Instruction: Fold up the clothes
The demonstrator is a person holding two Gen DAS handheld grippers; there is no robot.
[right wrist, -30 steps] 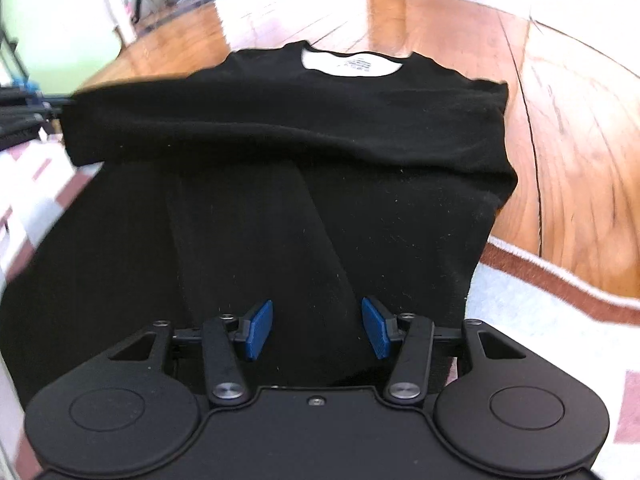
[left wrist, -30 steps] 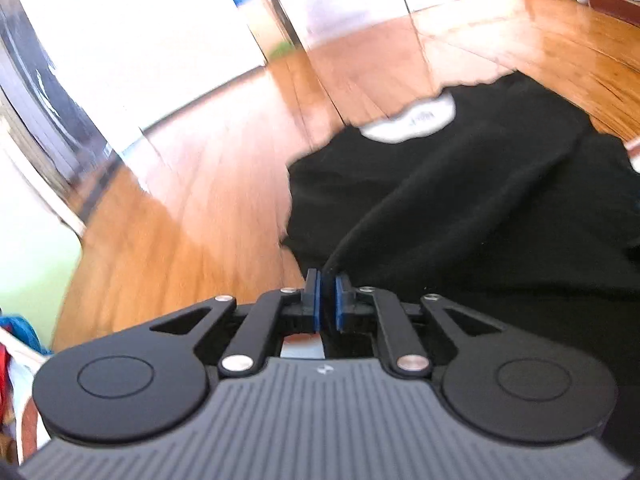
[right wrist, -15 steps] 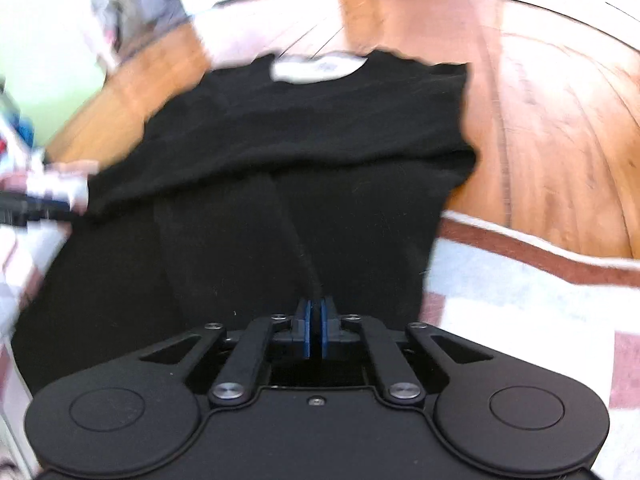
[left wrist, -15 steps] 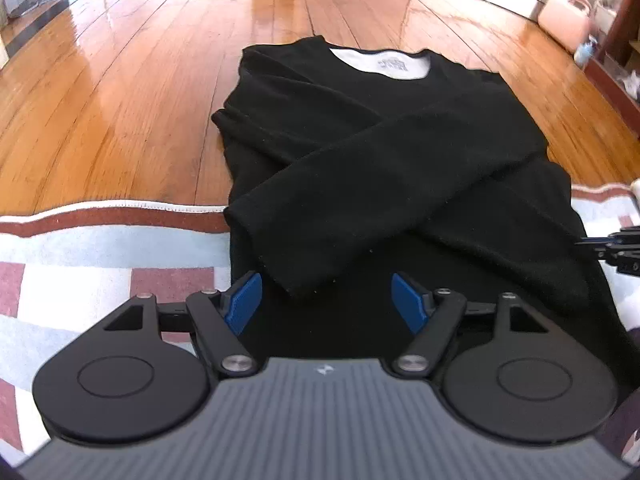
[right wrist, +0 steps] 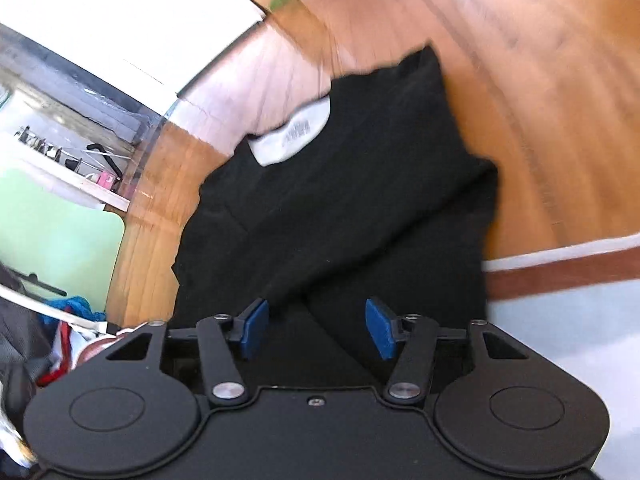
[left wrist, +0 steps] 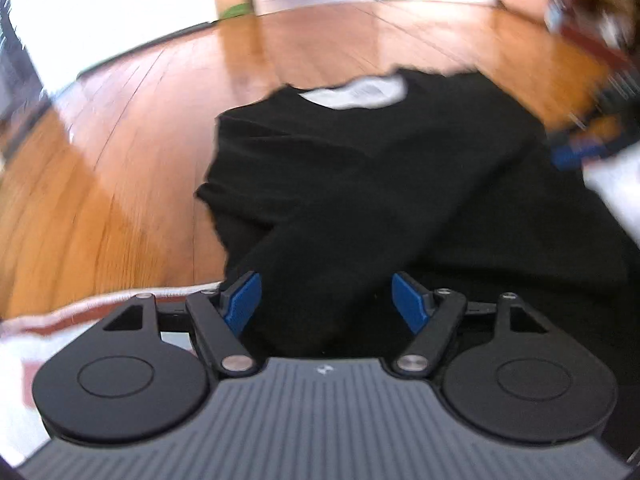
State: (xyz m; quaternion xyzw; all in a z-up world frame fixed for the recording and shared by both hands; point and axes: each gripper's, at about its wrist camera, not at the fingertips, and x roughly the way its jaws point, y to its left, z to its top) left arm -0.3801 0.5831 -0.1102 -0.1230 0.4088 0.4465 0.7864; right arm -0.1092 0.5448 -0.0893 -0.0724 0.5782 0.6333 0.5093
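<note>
Right claw just let go; both claws wide, holding nothing. Left claw too. Sleeves crossed on shirt, collar at 12 o'clock; body fold likely next.

I am in a lived-in home, working on a glossy wooden floor with a striped rug spread over it. At my left a heap of coloured clothes waits, and bright white walls close the room.
</note>
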